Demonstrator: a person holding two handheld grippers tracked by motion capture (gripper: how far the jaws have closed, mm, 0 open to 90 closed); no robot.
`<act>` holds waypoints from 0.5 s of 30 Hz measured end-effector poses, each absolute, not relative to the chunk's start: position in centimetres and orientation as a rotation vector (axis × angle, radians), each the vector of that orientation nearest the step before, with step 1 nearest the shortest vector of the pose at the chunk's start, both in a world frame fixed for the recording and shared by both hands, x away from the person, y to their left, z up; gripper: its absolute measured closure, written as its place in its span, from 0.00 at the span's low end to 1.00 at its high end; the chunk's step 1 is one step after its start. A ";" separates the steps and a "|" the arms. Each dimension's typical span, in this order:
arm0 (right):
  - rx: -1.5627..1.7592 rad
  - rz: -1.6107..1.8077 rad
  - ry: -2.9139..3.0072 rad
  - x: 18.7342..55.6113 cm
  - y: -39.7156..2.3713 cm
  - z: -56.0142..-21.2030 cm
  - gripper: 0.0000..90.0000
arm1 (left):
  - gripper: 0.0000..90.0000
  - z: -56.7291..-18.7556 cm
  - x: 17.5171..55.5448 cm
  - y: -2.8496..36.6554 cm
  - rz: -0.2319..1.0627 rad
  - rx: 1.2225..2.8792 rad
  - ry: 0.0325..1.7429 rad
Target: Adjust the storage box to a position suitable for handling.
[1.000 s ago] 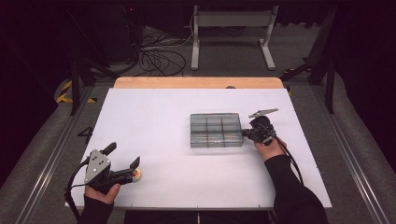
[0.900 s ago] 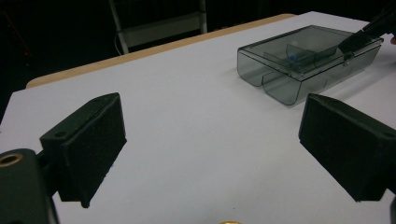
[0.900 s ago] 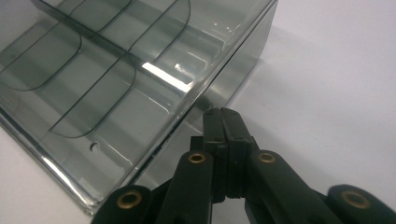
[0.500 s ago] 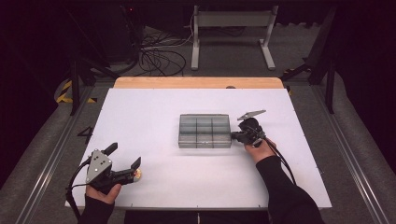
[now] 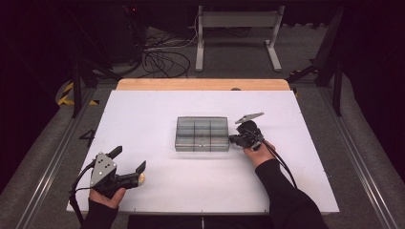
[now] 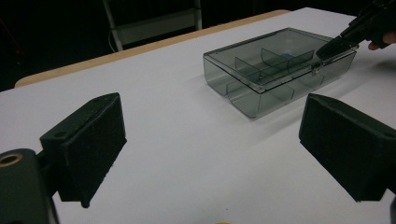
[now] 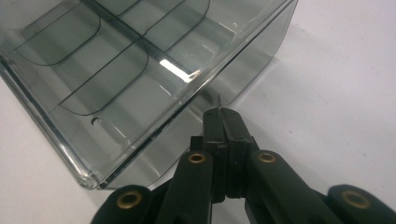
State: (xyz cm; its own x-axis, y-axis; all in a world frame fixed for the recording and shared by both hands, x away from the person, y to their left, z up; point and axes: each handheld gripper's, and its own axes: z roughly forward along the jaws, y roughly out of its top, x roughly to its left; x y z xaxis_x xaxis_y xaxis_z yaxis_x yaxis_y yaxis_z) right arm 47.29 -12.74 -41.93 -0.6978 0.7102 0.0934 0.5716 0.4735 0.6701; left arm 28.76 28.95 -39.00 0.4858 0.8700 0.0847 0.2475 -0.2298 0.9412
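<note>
Two claws in my feed. Nearest, my left claw [image 5: 129,164] hovers over the table's [image 5: 157,109] near-left corner, jaws spread wide, nothing between them. Farther in, at mid-table, sits a smoky clear plastic box [image 5: 201,133], lid closed, dividers visible, compartments empty as far as I can tell. My right claw [image 5: 232,139] is pressed together, tips touching the box's right end. Right gripper view adds that closed tip against the box wall [image 7: 252,65]; left gripper view shows the latch [image 6: 316,70].
</note>
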 end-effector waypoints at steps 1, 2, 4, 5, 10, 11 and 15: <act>1.109 1.029 2.520 47.3 -12.6 -42.0 1.00 | 0.09 -39.0 28.8 28.9 0.787 1.744 0.953; 1.098 1.022 2.524 47.4 -12.4 -42.0 1.00 | 0.09 -39.0 28.8 28.9 0.787 1.744 0.953; 1.095 1.014 2.524 47.4 -12.3 -42.0 1.00 | 0.09 -39.0 28.8 28.9 0.786 1.748 0.950; 1.099 1.017 2.522 47.5 -12.3 -42.1 1.00 | 0.09 -39.0 28.8 28.9 0.786 1.748 0.950; 1.090 1.025 2.515 47.4 -12.3 -42.0 1.00 | 0.09 -39.0 28.9 28.8 0.779 1.756 0.945; 1.090 1.025 2.515 47.4 -12.3 -42.0 1.00 | 0.09 -39.0 28.9 28.8 0.772 1.754 0.945; 1.063 0.994 2.498 46.9 -12.5 -41.2 0.92 | 0.09 -38.9 29.2 28.5 0.737 1.755 0.942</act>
State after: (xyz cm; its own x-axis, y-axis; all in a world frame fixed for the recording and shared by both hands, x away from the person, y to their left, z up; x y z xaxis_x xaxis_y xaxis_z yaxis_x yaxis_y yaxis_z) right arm 46.87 -12.51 -41.21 -0.7026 0.7107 0.0344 0.5399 0.5010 0.6764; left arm 29.20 28.53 -38.88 0.5165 0.8542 0.0598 0.2633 -0.2249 0.9381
